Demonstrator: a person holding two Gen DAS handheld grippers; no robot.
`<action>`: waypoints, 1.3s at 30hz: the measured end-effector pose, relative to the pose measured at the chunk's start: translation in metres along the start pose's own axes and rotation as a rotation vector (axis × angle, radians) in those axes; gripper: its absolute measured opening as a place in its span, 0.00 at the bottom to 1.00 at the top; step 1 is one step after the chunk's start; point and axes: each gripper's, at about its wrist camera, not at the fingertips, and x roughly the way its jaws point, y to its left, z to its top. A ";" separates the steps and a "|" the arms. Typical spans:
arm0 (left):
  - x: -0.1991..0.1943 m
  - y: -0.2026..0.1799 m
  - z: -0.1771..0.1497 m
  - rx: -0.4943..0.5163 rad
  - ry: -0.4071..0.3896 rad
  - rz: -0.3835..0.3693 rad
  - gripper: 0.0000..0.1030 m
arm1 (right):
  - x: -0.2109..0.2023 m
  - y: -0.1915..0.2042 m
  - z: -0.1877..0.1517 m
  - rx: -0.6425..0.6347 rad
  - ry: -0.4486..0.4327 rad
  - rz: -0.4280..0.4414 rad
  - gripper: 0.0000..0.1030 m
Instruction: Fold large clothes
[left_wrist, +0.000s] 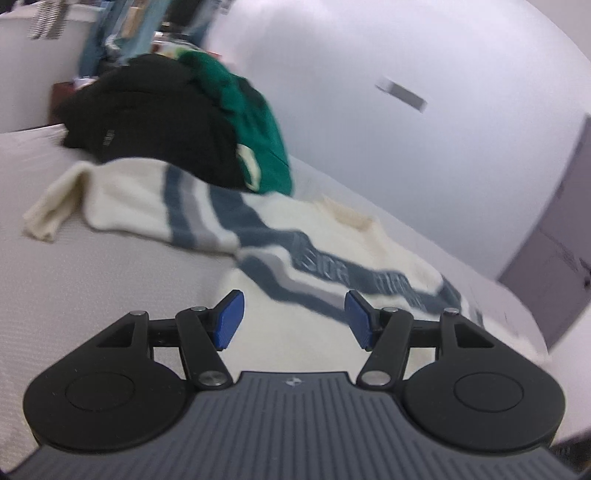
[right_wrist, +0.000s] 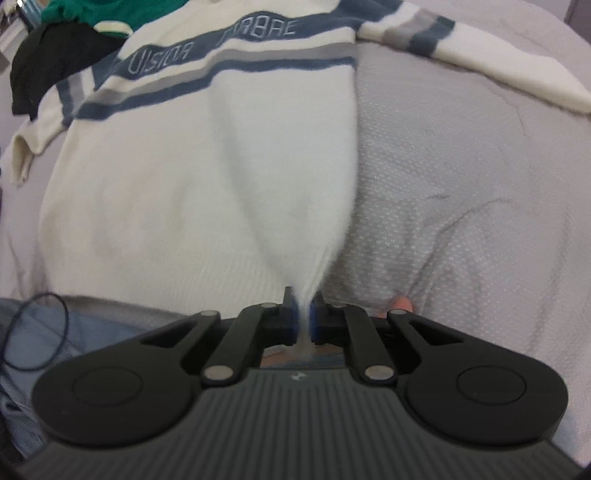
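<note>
One right gripper (right_wrist: 303, 319) pinches the cream sweater (right_wrist: 207, 177) hem

pale wall (left_wrist: 369, 74), grey door (left_wrist: 561, 258), bed's textured grey cover (right_wrist: 461, 184).

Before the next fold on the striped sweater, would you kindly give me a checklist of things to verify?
1. Right claw clamped on the sweater hem: ok.
2. Left claw open, holding nothing: ok.
3. Sweater body spread flat on the bed: ok.
4. Sweater clear of other clothes: not ok; black garment and green garment lie over one sleeve.
5. Far sleeve laid out: ok.
6. Grip depth on the hem: cannot tell.
</note>
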 end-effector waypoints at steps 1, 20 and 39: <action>0.000 -0.005 -0.003 0.019 0.007 -0.006 0.64 | 0.003 -0.001 -0.001 0.011 0.000 0.008 0.09; -0.001 -0.069 -0.031 0.173 0.019 -0.085 0.64 | -0.046 0.025 0.023 -0.075 -0.333 0.090 0.41; 0.003 -0.067 -0.038 0.203 -0.005 -0.036 0.64 | -0.034 0.123 0.042 -0.156 -0.679 0.175 0.41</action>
